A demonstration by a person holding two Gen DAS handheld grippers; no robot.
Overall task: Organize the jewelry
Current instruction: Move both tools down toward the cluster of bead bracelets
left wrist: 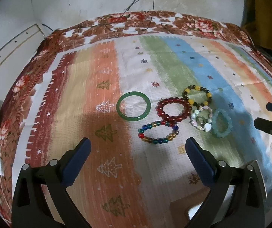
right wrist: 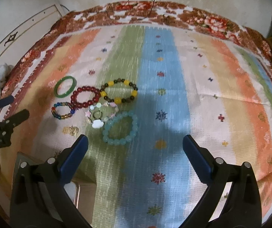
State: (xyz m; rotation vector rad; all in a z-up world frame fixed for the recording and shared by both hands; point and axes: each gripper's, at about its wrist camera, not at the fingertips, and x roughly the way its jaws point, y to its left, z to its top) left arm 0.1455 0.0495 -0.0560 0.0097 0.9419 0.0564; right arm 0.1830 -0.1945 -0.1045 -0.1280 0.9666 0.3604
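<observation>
left tool (left wrist: 138, 144): fingers spread wide, holding nothing | right tool (right wrist: 135, 141): fingers spread wide, holding nothing

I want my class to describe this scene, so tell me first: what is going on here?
A person holds two grippers over a striped cloth. The left gripper and right gripper are both open and empty. Six bracelets lie clustered and untouched: a green bangle, a red one, a multicolour one, a yellow-and-dark one, a pale mixed one and a light blue one. Sorting has not visibly begun.

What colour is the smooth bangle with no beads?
Green; the smooth bangle shows best in the left wrist view.
</observation>
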